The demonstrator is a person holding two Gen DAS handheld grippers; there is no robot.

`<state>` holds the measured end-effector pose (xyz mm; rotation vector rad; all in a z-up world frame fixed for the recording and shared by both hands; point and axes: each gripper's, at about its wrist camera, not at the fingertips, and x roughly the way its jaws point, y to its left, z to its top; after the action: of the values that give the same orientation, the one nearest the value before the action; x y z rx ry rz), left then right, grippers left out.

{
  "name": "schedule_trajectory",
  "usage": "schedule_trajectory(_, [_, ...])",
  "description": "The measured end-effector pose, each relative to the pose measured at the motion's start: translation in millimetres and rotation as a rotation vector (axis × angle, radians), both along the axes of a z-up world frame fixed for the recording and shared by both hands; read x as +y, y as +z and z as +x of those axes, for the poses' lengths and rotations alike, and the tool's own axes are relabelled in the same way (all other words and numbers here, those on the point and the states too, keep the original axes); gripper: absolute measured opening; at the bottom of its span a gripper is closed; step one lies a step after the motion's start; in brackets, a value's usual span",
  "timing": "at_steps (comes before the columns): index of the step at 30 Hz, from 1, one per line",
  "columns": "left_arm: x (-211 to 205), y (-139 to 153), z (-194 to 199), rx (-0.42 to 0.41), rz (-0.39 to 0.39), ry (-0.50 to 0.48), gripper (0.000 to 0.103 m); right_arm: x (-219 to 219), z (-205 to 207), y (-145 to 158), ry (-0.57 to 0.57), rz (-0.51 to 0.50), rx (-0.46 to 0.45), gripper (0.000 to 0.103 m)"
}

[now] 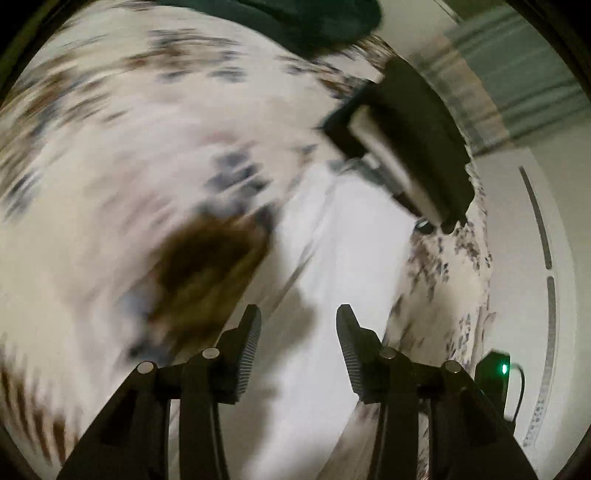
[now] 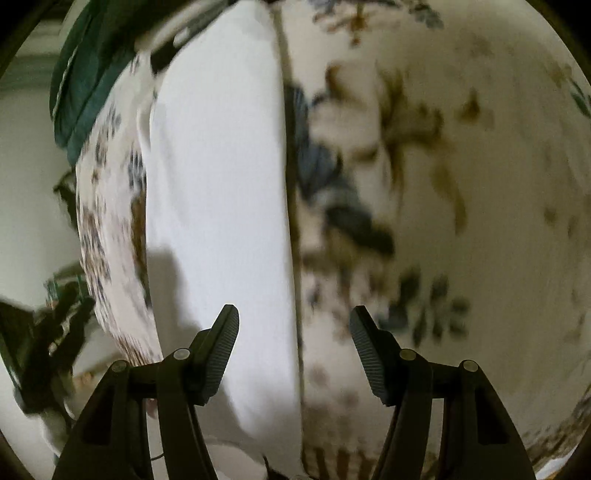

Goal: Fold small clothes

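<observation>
A plain white garment (image 1: 343, 258) lies flat on a floral-printed cloth surface (image 1: 122, 155); it also shows in the right wrist view (image 2: 221, 184) as a long white panel with a straight right edge. My left gripper (image 1: 298, 314) is open and empty, just above the white garment. My right gripper (image 2: 294, 314) is open and empty, its jaws astride the garment's right edge. The right gripper's body (image 1: 406, 144) shows in the left wrist view at the garment's far end. The left view is motion-blurred.
A dark green folded cloth (image 2: 88, 77) lies at the far edge of the floral surface; it also shows in the left wrist view (image 1: 306, 22). A black device with a green light (image 1: 495, 373) sits at the right. White floor lies beyond the surface edge.
</observation>
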<state>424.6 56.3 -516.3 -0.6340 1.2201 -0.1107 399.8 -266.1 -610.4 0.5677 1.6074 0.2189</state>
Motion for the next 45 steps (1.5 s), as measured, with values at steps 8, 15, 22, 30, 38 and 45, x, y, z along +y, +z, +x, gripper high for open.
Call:
schedule_trajectory(8, [-54,-72,158,0.024,0.084,-0.267,0.019,-29,99,-15,-0.149,-0.049,-0.072,0.065])
schedule_trajectory(15, [-14,-81,174,-0.002,0.084,-0.246,0.000,-45,138,-32,-0.207,-0.075,-0.056,0.065])
schedule_trajectory(22, [22,-94,179,0.035,-0.148,-0.195,0.010,-46,165,-34,-0.183,-0.066,-0.089,0.065])
schedule_trajectory(30, [-14,-110,198,0.019,-0.170,-0.334,0.052,-51,200,-48,-0.162,0.076,-0.098,0.067])
schedule_trajectory(38, [-53,-99,217,-0.028,-0.079,-0.456,0.019,-47,225,-53,-0.188,0.179,-0.119,0.066])
schedule_trajectory(45, [5,-93,224,0.017,-0.230,-0.358,0.055,-38,225,-49,-0.164,0.188,-0.094,0.066])
